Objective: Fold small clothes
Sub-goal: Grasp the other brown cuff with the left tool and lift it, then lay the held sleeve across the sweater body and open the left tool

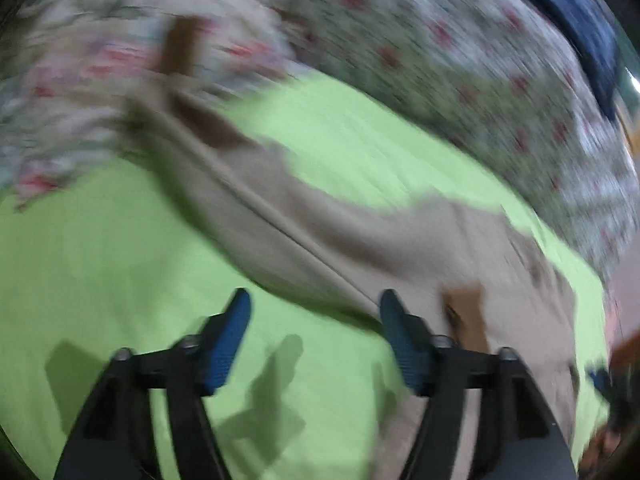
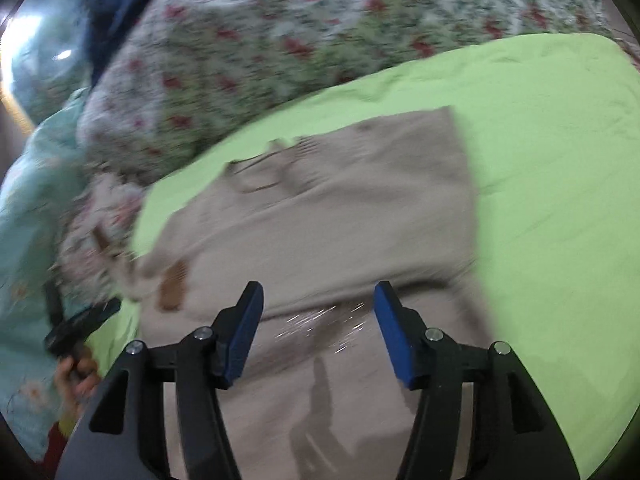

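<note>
On the green sheet (image 2: 540, 140) a beige garment (image 2: 340, 208) lies spread; left gripper (image 1: 314, 308) and right gripper (image 2: 318, 300) both gape wide, holding nothing

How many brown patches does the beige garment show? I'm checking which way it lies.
2 on the beige garment: one brown patch beside the open left gripper, another at the far end. Blur or folds may hide more.

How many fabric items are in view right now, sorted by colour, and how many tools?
Beige garment: 1
Lime green sheet: 1
Floral bedcover: 1
Pale blue patterned fabric: 1
Dark blue fabric: 1
Tools: 2, left tool and right tool, both open
Total: 7
</note>
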Tool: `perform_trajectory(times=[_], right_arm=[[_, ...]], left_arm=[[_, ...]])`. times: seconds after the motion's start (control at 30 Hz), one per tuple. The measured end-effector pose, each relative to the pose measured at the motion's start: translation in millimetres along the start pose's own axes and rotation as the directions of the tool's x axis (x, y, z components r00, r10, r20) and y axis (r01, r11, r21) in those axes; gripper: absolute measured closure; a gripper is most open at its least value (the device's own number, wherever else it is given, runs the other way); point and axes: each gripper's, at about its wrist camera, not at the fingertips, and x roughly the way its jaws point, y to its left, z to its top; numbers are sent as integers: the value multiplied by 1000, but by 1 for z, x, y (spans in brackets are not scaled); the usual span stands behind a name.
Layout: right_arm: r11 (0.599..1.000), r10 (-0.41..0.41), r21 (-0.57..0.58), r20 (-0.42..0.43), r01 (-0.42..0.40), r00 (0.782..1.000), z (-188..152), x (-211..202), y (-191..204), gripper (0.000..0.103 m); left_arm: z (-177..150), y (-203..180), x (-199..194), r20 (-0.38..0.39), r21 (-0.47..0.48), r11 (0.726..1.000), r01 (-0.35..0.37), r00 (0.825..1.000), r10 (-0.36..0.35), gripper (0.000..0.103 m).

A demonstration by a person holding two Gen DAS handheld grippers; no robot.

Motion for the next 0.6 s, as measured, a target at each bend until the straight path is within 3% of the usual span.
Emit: perform_trajectory(times=[0.07, 0.2, 0.37, 0.4, 0.43, 0.47, 0.5, 0.6], right_arm=[[999, 46, -4, -20, -46, 999, -13, -1, 12, 44], [997, 63, -29, -71, -65, 995, -32, 7, 37, 44], [995, 79, -48, -112, -84, 991, -40, 15, 56, 44], [995, 81, -49, -116, -87, 990, -40, 16, 58, 44], [995, 84, -49, -117, -90, 990, -38, 18, 61, 44], [995, 86, -48, -116, -93, 989, -37, 18, 62, 44], [994, 90, -46, -115, -96, 989, -37, 17, 63, 44], [995, 93, -38, -98, -97, 991, -37, 13, 61, 44]], left_arm=[[26, 37, -2, 52, -86, 996, -26, 998, 30, 25], [80, 91, 21, 71, -227, 974, 29, 997, -14, 24], [118, 116, 62, 49, -265, 963, -43, 997, 58, 27], [123, 118, 68, 48, -267, 962, -56, 996, 72, 38], [126, 118, 74, 45, -260, 964, -53, 997, 67, 68], [130, 117, 78, 33, -249, 967, -47, 998, 57, 90], [131, 114, 81, 20, -240, 970, -45, 998, 52, 97], [133, 96, 62, 80, -181, 981, -64, 994, 80, 98]])
